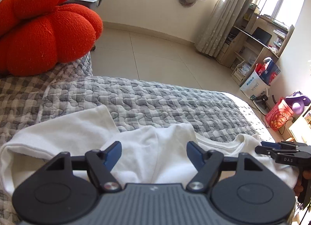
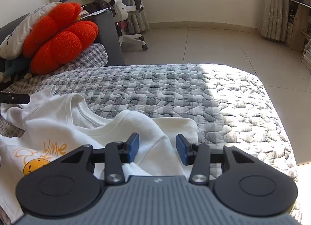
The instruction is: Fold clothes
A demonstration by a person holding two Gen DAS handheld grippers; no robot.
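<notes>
On the quilted bed (image 2: 175, 89), white T-shirt (image 2: 120, 128) partly hidden, left claw (image 1: 154, 152) and right claw (image 2: 157, 147) spread apart.

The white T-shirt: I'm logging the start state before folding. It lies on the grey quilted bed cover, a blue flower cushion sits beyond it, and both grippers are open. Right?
Not quite: the flower cushion is red-orange, as the right wrist view shows. The white T-shirt does lie on the grey quilted bed cover, and the left gripper and right gripper are open.

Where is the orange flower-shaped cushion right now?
The orange cushion sits upper left in both wrist views, at the head of the grey quilt, beyond the white T-shirt.
</notes>
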